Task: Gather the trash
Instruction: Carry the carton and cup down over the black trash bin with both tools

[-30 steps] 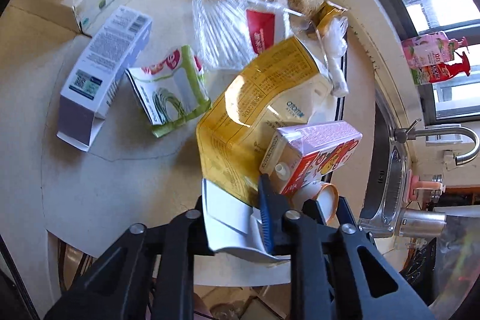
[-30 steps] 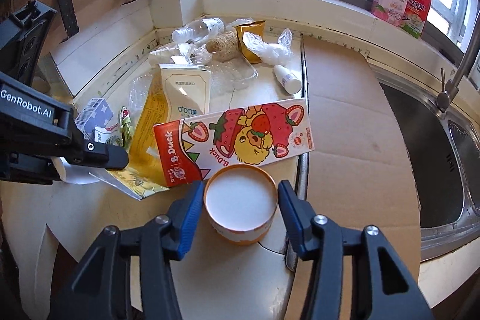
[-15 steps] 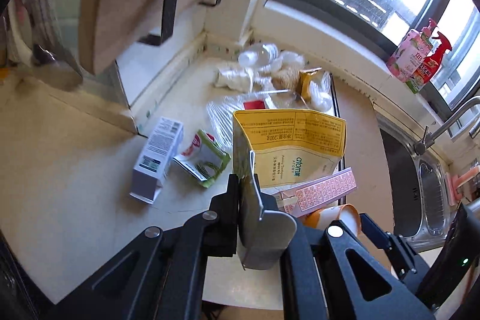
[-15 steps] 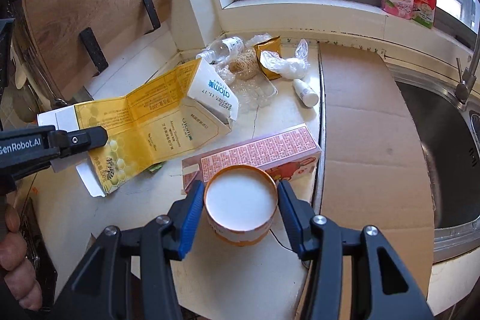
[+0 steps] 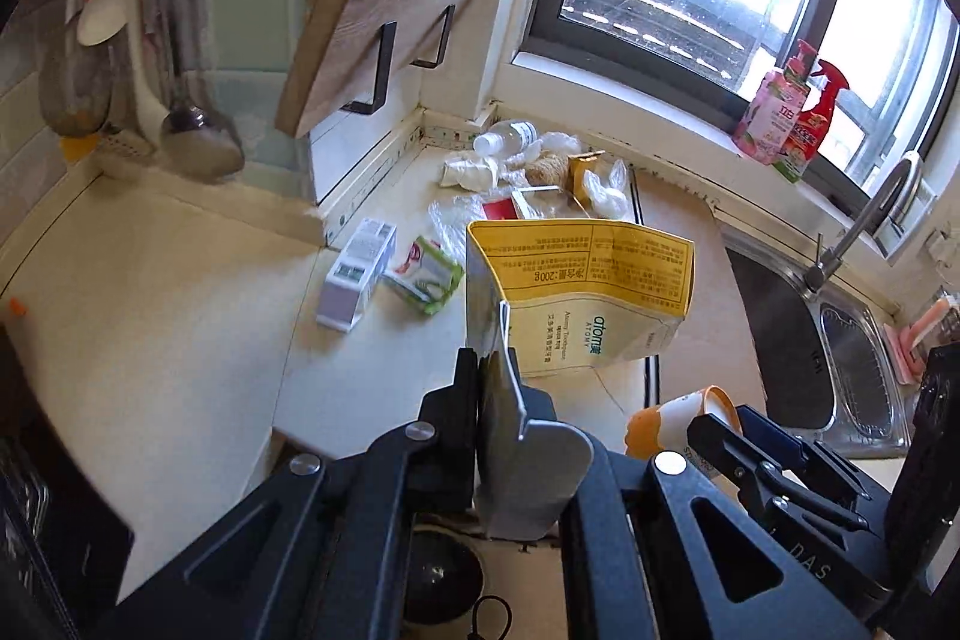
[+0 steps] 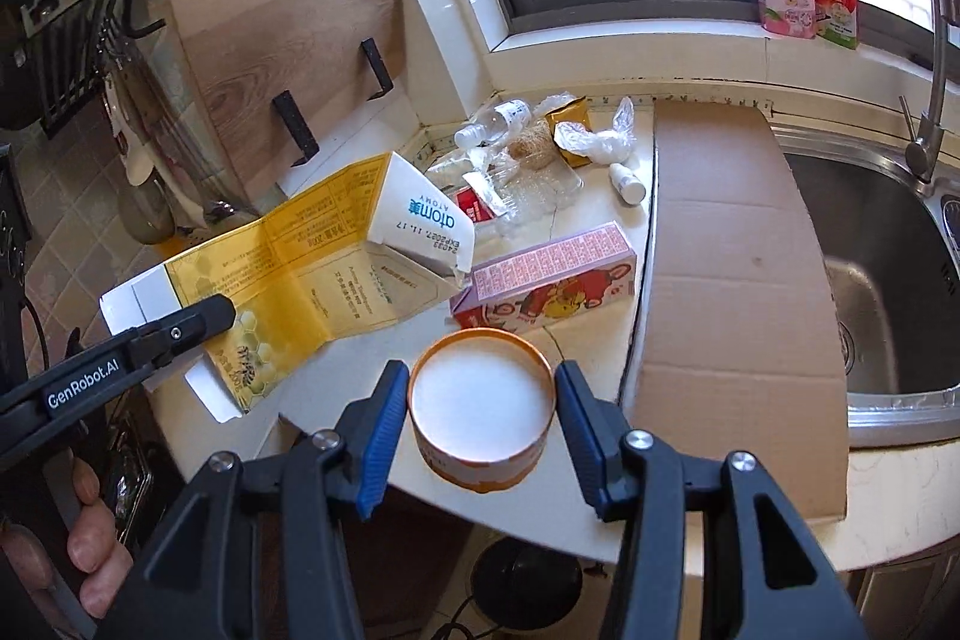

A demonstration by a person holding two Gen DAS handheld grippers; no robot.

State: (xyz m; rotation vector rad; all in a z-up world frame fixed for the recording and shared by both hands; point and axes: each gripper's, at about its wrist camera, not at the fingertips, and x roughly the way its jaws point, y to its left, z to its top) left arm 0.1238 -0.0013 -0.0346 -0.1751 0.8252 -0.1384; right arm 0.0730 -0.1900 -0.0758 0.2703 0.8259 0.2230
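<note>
Both catches have risen off the table since the earlier frame.
The left gripper [image 5: 480,370] has its fingers pinched flat on the yellow carton [image 5: 576,292], which dangles clear; the right gripper [image 6: 480,394] has its fingers clamped on the paper cup [image 6: 480,403], likely for binning. More litter, including the pink carton [image 6: 546,274], waits on the table [image 6: 576,508].

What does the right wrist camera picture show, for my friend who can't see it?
The right gripper holds an orange paper cup between its blue jaws above a counter edge. To the left, the left gripper lifts a flattened yellow box; beyond lie a pink carton, more trash, cardboard and a sink.
</note>
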